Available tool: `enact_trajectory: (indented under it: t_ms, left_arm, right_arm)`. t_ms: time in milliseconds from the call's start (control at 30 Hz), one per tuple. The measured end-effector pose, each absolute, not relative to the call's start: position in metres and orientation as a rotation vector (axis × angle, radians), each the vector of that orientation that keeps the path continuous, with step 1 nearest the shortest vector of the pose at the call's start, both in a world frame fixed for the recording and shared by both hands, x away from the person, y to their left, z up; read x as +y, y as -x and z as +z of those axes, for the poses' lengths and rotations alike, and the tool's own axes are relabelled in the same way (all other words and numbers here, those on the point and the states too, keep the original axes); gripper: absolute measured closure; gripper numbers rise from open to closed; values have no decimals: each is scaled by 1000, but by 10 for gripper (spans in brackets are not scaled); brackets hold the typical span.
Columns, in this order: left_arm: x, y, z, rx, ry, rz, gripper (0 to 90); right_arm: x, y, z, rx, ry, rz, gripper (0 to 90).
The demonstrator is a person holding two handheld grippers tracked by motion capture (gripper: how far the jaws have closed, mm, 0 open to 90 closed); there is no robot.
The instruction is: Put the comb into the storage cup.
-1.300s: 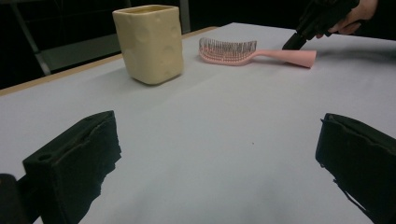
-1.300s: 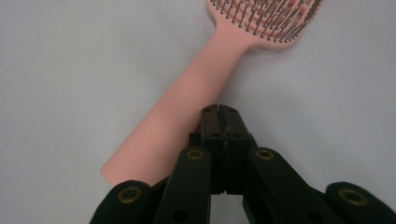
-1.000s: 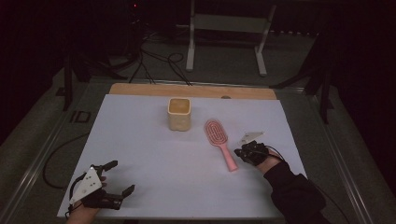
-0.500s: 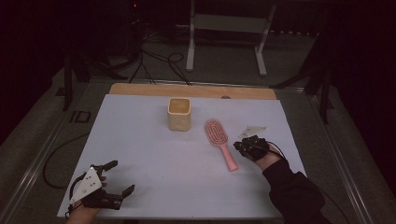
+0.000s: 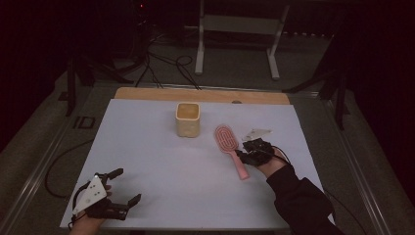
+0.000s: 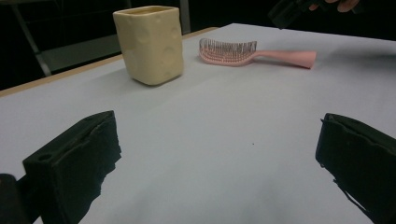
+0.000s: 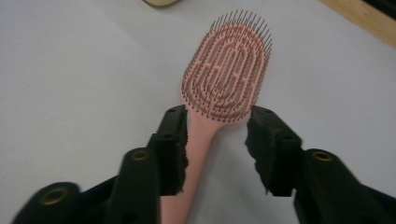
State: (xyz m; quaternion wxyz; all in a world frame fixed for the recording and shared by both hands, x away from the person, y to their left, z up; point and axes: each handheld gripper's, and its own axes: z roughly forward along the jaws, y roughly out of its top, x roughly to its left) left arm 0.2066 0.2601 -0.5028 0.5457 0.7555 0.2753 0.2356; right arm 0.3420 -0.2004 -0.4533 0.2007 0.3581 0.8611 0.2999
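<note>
Jaws of the right gripper point(image 7: 217, 140) just opened, straddling the pink hairbrush point(image 7: 224, 79) unpressed.

A white-covered tabletop point(image 5: 147, 147) stands in a dim room, cables point(image 5: 161, 63) and a metal stand point(image 5: 237, 29) behind.

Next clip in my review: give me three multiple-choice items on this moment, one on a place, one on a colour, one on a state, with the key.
1. Where does the hairbrush lie?
A. inside the cup
B. flat on the white table cover, right of the cup
C. on the floor

2. What colour is the cup?
A. pale yellow
B. blue
C. black

3. How do the right gripper jaws stand?
A. clamped on the cup
B. apart, either side of the brush neck
C. shut, nothing between them

Key: 1 B, the high view shows the brush beside the cup; 2 A, pale yellow in the left gripper view; 3 B, the right gripper view shows a gap at one jaw.
</note>
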Motion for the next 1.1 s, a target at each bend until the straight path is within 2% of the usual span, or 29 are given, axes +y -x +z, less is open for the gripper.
enact_trajectory:
  t_ms: [100,133,233,467,500,533,600,800,1033,1100]
  left_arm:
    - [260,-207,-503,654,-1793,559,0]
    - [260,-207,-503,653,-1795,561,0]
    - [260,-207,-503,650,-1803,557,0]
    - [260,-206,-503,648,-1800,561,0]
    - [260,-206,-503,647,-1800,560,0]
    - [260,-206,-503,646,-1800,559,0]
    - [260,-206,-503,648,-1802,558,0]
    - [260,-206,-503,648,-1800,560,0]
    - [260,-206,-502,646,-1798,560,0]
    - [260,-205,-502,648,-1799,560,0]
  right_arm:
    - [-195,-343,-456,2418,-1021,822,465]
    - [-194,-343,-457,2425,-1031,818,407]
    - [-188,-343,-460,2436,-1009,789,340]
    - [-182,-346,-468,2460,-1074,765,248]
    - [-182,-346,-469,2458,-1096,760,165]
    - [-180,-347,-470,2456,-1108,736,122]
    - [-180,-350,-472,2441,-1137,718,86]
    - [-181,-356,-473,2378,-1217,745,87]
    - [-185,-373,-476,2522,-1355,782,203]
    - [-185,-376,-478,2523,-1379,750,176]
